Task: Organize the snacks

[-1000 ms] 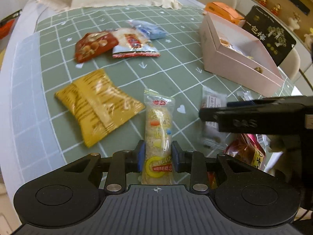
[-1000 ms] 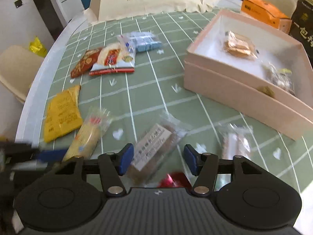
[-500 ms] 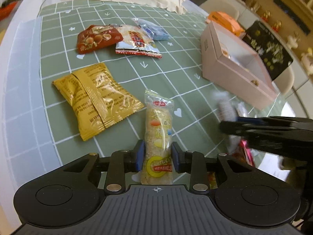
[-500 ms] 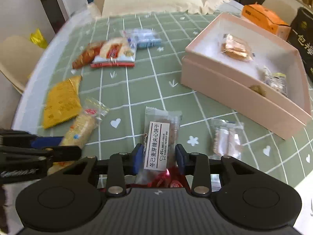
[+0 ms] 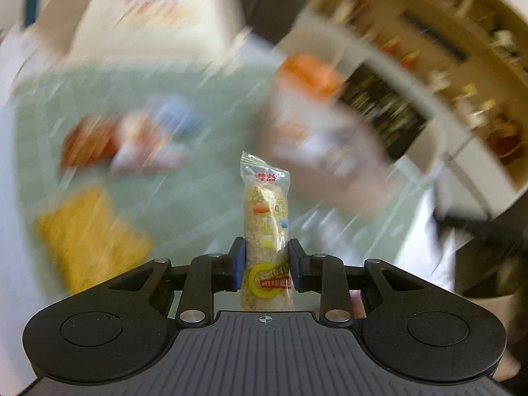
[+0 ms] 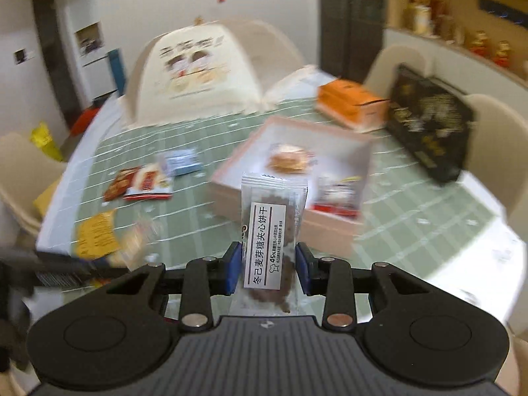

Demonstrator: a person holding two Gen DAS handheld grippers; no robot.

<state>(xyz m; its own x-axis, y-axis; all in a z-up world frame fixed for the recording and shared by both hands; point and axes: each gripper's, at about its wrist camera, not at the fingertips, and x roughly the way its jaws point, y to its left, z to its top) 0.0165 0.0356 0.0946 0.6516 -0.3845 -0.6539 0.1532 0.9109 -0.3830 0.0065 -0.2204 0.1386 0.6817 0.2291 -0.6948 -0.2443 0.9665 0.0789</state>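
- The left gripper [image 5: 266, 269] clamps the lower half of a rice cracker stick [image 5: 266, 227], held above the blurred green table mat [image 5: 204, 194].
- The right gripper [image 6: 269, 269] pinches a malt biscuit pack [image 6: 270, 234] (white label facing the camera), in the air in front of the pink box [image 6: 333, 227].

My left gripper [image 5: 266, 265]: matte black body with a ribbed grey centre plate bearing a small crosshair mark at 12 o'clock, a round recessed disc at 9 and at 3 o'clock, two silver screws below the linkage arms, and blue pads [image 5: 238, 264] on the fingers. My right gripper [image 6: 269, 269]: same black shell, ribbed plate, twin discs, blue pads [image 6: 232, 269]; one screw silver, the other coppery.
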